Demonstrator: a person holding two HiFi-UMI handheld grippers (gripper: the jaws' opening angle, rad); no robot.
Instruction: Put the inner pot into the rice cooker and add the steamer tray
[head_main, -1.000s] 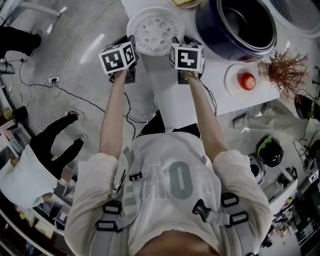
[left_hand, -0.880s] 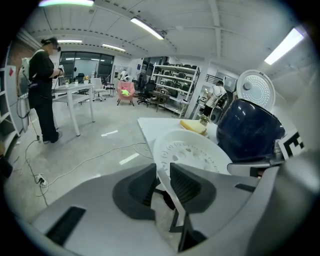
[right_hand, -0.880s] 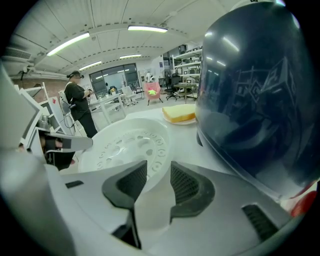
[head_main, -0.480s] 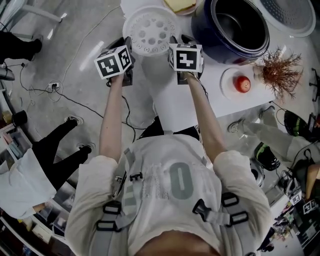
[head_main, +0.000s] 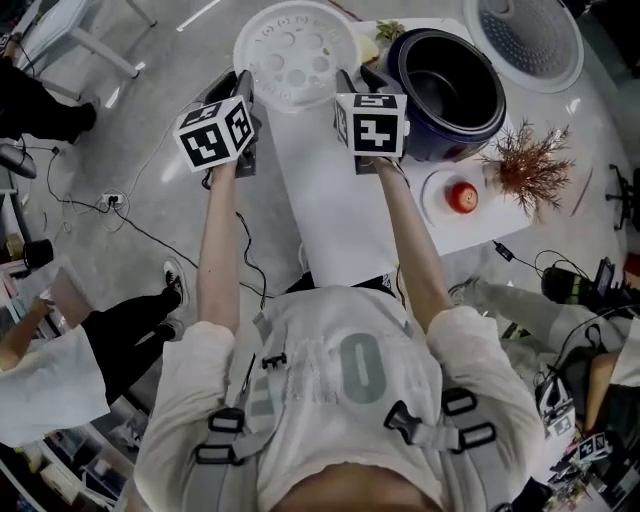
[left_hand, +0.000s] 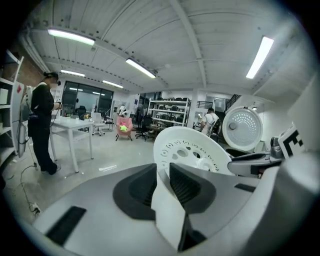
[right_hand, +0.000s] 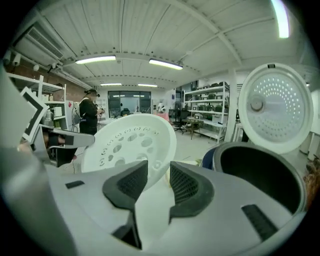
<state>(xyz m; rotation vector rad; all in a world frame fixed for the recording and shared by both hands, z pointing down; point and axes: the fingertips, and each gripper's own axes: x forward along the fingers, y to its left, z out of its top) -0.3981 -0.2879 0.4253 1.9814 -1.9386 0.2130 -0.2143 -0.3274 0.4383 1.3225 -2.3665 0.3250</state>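
Note:
The white perforated steamer tray hangs in the air left of the cooker, tilted, held by its rim on two sides. My left gripper is shut on its left rim and my right gripper on its right rim. In the left gripper view the tray's rim runs between the dark pads of the left gripper. The right gripper view shows the tray pinched by the right gripper. The dark blue rice cooker stands open on the table with the dark inner pot inside.
The cooker's round lid stands raised behind it. On the white table are a plate with a red fruit and a dried twig plant. Cables lie on the floor at left, where a person stands.
Both grippers have lifted the steamer tray upward off the table's end. The grip on both rims is unchanged, and the cooker has not moved.

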